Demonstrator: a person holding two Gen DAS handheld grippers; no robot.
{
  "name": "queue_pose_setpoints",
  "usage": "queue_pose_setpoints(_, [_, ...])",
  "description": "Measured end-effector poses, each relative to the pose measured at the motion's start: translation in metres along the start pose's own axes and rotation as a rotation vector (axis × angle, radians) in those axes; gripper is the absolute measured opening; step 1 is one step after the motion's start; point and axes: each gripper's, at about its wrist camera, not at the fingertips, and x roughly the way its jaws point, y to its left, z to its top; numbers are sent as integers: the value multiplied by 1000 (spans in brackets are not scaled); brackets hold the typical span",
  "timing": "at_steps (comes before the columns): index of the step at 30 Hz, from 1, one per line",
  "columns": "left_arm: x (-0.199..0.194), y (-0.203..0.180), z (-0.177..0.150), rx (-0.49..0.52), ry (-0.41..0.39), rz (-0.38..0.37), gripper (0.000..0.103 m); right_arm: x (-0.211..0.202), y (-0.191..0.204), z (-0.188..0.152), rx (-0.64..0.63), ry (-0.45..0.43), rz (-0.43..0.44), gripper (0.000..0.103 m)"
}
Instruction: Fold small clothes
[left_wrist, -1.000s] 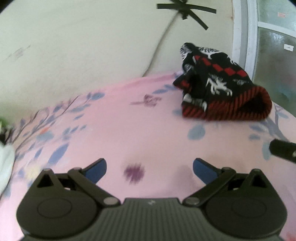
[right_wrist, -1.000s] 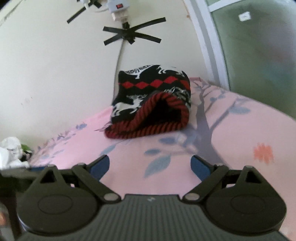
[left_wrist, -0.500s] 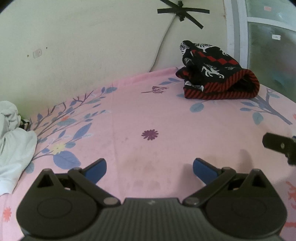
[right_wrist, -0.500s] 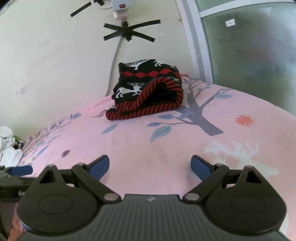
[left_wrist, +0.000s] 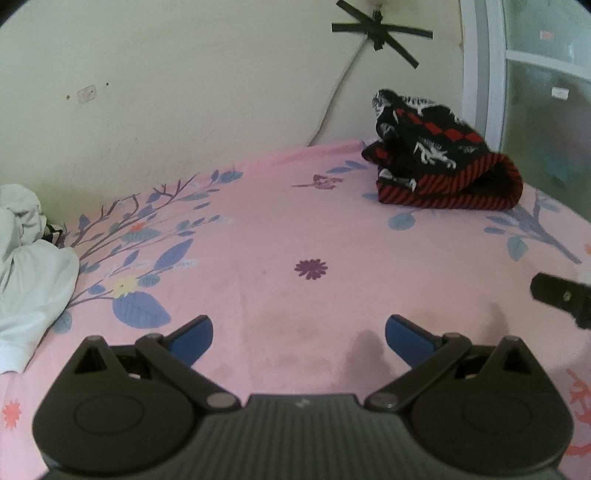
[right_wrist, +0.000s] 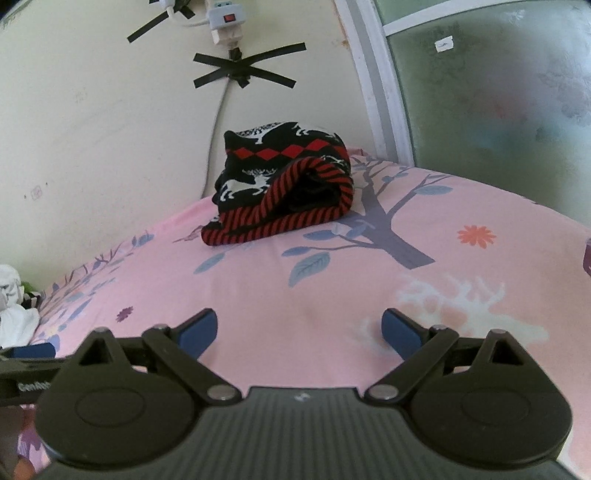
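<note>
Left wrist view: my left gripper (left_wrist: 299, 338) has its jaws spread wide with nothing between them, and its blue fingertips (left_wrist: 192, 338) hover just above the pink flowered bedsheet (left_wrist: 258, 236). Directly past the gap I see a small purple flower print on the sheet. At the right edge a black piece of my other tool pokes into the frame. Far left, a crumpled white garment (left_wrist: 29, 266) lies on the sheet, well apart from my jaws. At the far right corner of the bed, near the wall (left_wrist: 166, 92) and the frosted window (left_wrist: 546, 103), sits the folded knit sweater (left_wrist: 439, 162), black with red diamonds, white deer and a red-and-black striped hem facing me.

From the right wrist, my right gripper (right_wrist: 299, 332) is equally wide open and empty, low over the sheet. The folded sweater (right_wrist: 284, 188) rests ahead and slightly left, beside a printed tree, close to the wall. A cable runs down the wall behind it from a power strip (right_wrist: 225, 22) held up by crossed black tape (right_wrist: 243, 68). The white garment (right_wrist: 14, 314) shows at the far left edge.
</note>
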Motion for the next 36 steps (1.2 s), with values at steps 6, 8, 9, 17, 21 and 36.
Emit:
queue_pose_setpoints(6, [-9, 10, 1, -50, -48, -42, 103, 0, 0, 0, -6, 5, -1, 91])
queue_pose_setpoints(8, [-10, 12, 1, -62, -51, -47, 103, 1, 3, -1, -22, 12, -12, 91])
queue_pose_setpoints(9, [-10, 13, 1, -63, -53, -52, 103, 2, 5, -1, -33, 16, -18, 91])
queue_pose_setpoints(17, [-10, 5, 0, -28, -17, -74, 103, 0, 2, -1, -28, 16, 7, 91])
queue_pose_setpoints(21, [-5, 3, -2, -18, 27, -61, 103, -3, 1, -2, -5, 5, 14, 91])
queue_pose_setpoints(36, [-4, -1, -4, 24, 26, -15, 103, -4, 1, -2, -3, 5, 18, 91])
